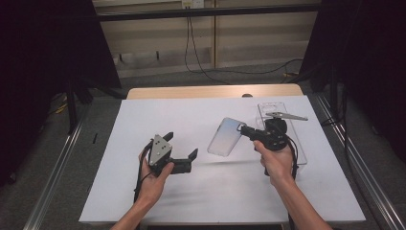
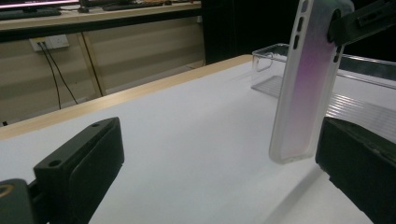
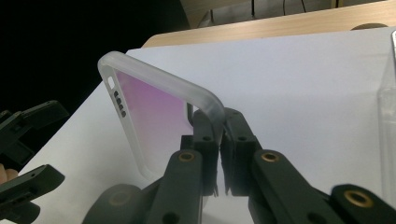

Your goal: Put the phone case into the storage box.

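Jaws of right gripper (image 3: 219,140) clamped on rim of frosted phone case (image 3: 149,116), lifted clear above white worktop (image 1: 191,120). Left gripper (image 1: 179,148) spread wide, holding nothing, just left of case. Clear tray (image 1: 273,108) behind case.

A frosted translucent phone case (image 1: 226,137) with a faint pink-purple tint, rounded corners and small side cut-outs, sits just right of centre in the high view, lifted off the white counter (image 1: 191,191), tilted, one edge clamped between the right gripper's (image 1: 245,129) fingers
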The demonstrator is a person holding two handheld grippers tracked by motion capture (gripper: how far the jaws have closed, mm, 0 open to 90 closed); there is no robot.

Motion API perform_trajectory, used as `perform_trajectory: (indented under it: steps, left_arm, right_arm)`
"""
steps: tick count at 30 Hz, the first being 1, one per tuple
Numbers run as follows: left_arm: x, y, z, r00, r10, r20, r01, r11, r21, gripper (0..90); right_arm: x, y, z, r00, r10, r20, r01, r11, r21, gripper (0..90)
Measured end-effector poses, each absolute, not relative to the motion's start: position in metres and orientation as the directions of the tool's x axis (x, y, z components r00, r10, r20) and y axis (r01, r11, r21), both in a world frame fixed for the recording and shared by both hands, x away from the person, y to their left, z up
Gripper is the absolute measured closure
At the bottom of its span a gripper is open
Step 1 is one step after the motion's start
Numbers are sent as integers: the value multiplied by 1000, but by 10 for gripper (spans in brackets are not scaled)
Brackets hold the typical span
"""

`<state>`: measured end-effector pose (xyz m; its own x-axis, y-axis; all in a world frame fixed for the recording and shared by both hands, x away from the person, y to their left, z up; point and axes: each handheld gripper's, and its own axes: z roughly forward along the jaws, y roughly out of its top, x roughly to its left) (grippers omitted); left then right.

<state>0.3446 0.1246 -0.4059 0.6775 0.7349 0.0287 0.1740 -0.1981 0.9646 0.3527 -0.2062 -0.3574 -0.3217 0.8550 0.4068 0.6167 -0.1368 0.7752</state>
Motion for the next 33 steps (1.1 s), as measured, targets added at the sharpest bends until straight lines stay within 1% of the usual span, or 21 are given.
perform_trajectory:
  steps: [3,9,14,17,25,30,33]
  left_arm:
    - [344,134,-408,667,744,35,179,-206,962,12]
    - [342,148,-409,650,760,13,208,-194,959,12]
    - [333,157,-410,639,769,7,200,-175,964,21]
    - [331,162,-409,634,773,-14,215,-159,964,24]
    - [321,175,-404,624,781,0,205,-164,965,32]
    - [318,187,-412,622,783,2,210,-169,963,34]
    - [318,195,-416,599,801,0,218,-163,962,35]
  right_arm:
    - [351,-209,-357,-315,861,399,613,-137,778,852]
    - [352,-207,-358,-315,862,397,613,-134,778,852]
    - [350,-211,-356,-312,865,392,602,-140,786,852]
    - [349,-214,-354,-318,870,376,589,-130,798,852]
    - [347,-219,-349,-337,872,355,571,-111,814,852]
    - [346,-222,-346,-334,878,343,556,-111,824,852]
    - [347,-224,-346,-332,881,338,554,-108,826,852]
